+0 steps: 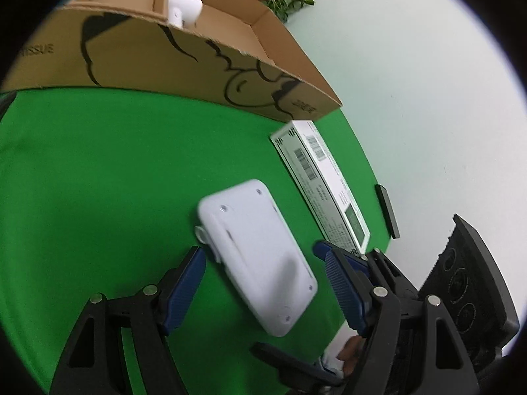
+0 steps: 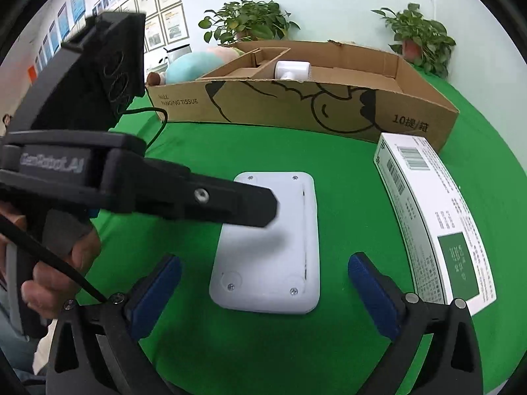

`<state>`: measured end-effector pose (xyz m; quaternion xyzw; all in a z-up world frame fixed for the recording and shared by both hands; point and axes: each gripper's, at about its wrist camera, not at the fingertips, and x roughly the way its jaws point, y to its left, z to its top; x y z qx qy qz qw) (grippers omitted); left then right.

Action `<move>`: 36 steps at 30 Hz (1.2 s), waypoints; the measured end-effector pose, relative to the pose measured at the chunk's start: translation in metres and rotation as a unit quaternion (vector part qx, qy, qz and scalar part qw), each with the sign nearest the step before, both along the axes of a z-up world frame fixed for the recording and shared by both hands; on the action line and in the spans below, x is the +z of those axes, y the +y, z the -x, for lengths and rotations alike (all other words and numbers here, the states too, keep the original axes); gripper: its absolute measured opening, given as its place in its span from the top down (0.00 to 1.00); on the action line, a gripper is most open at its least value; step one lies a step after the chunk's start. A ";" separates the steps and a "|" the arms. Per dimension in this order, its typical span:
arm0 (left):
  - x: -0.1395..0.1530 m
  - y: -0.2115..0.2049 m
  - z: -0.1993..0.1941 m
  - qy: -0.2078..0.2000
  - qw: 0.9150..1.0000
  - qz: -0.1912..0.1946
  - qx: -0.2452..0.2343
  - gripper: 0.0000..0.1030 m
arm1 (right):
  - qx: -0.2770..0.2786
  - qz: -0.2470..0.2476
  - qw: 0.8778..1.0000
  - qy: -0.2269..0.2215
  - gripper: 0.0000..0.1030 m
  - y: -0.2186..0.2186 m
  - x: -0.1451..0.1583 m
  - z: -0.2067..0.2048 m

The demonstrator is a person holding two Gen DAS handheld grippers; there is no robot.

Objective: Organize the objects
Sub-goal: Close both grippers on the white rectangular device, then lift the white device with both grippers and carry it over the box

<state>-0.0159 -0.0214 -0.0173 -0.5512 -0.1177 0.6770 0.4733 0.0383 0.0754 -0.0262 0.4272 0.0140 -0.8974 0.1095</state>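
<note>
Blue-padded and spread wide, the right gripper [image 2: 263, 283] straddles the white device [image 2: 268, 247] lying flat on the green surface [image 2: 204, 151], long axis running away along its fingers (the left gripper [image 1: 260, 270], equally wide, approaches it at a slant), cardboard box [image 2: 329, 108] beyond.

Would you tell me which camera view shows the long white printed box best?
The right wrist view: the white printed box lies sharp along its whole length, with barcodes, text and green panel legible. In the left wrist view the same box is smaller and foreshortened, its near end hidden behind the left gripper.
</note>
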 end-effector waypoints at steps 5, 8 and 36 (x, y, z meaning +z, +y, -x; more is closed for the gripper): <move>-0.001 0.001 -0.003 -0.008 1.000 -0.009 0.010 0.34 | 0.011 0.009 1.000 -0.018 0.14 -0.001 -0.010 0.005; -0.002 -0.004 -0.006 -0.005 1.000 -0.002 0.025 0.46 | 0.013 -0.005 1.000 -0.018 0.20 -0.006 -0.013 0.006; 0.153 0.015 0.014 0.156 0.987 -0.041 0.026 0.76 | -0.062 -0.003 0.989 0.131 0.38 -0.007 0.107 0.030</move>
